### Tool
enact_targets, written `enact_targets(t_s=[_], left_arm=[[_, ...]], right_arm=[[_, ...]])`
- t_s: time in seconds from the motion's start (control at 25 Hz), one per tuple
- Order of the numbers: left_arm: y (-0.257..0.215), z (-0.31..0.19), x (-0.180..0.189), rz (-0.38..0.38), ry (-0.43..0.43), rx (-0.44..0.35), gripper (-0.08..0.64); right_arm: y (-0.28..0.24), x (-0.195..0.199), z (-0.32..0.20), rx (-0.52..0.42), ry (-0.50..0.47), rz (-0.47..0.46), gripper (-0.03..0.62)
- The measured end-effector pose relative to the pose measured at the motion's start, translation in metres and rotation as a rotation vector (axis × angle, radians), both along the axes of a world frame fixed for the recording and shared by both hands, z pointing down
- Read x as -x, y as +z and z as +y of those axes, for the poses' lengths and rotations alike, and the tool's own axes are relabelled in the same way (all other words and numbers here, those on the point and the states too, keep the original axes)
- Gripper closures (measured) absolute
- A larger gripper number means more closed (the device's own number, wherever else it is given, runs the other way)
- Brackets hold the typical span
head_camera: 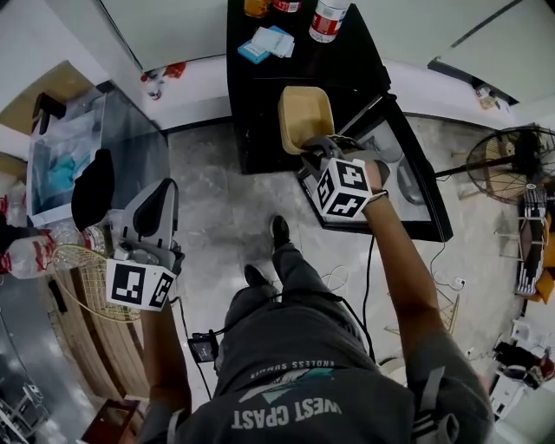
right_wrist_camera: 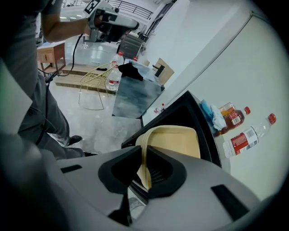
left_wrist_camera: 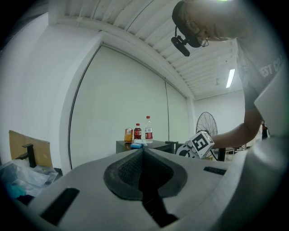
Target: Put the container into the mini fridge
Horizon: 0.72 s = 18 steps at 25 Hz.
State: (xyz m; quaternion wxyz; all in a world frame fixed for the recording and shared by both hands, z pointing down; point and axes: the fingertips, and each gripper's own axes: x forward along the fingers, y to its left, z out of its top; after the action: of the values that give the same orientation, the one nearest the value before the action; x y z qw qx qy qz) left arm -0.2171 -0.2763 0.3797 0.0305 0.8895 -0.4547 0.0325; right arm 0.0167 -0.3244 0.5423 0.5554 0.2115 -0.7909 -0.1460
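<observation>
The container [head_camera: 305, 115] is a shallow tan tray with rounded corners. My right gripper [head_camera: 317, 149] is shut on its near rim and holds it at the front of the black mini fridge [head_camera: 260, 95]. In the right gripper view the container [right_wrist_camera: 174, 143] rim runs between the jaws of my right gripper [right_wrist_camera: 142, 168]. The fridge door [head_camera: 414, 180] hangs open to the right. My left gripper [head_camera: 158, 213] is held low at the left, far from the fridge. In the left gripper view my left gripper [left_wrist_camera: 143, 171] has its jaws together with nothing between them.
On the fridge top stand bottles [head_camera: 328, 19] and a blue cloth [head_camera: 265, 43]. A standing fan [head_camera: 510, 161] is at the right. A grey cabinet [head_camera: 130, 143], a wire basket [head_camera: 82, 277] and a bottle [head_camera: 26, 256] are at the left. The person's shoes [head_camera: 279, 231] are on the tiled floor.
</observation>
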Motion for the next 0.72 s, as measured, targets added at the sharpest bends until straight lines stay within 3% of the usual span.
enact_targets(t_s=[0.44, 0.72], left_arm=[[0.036, -0.016, 0.003, 0.015, -0.036, 0.06, 0.541], [0.055, -0.026, 0.002, 0.023, -0.055, 0.099, 0.541]], right_arm=[[0.043, -0.003, -0.06, 0.003, 0.005, 0.044, 0.534], [0.057, -0.006, -0.093, -0.041, 0.022, 0.052, 0.533]])
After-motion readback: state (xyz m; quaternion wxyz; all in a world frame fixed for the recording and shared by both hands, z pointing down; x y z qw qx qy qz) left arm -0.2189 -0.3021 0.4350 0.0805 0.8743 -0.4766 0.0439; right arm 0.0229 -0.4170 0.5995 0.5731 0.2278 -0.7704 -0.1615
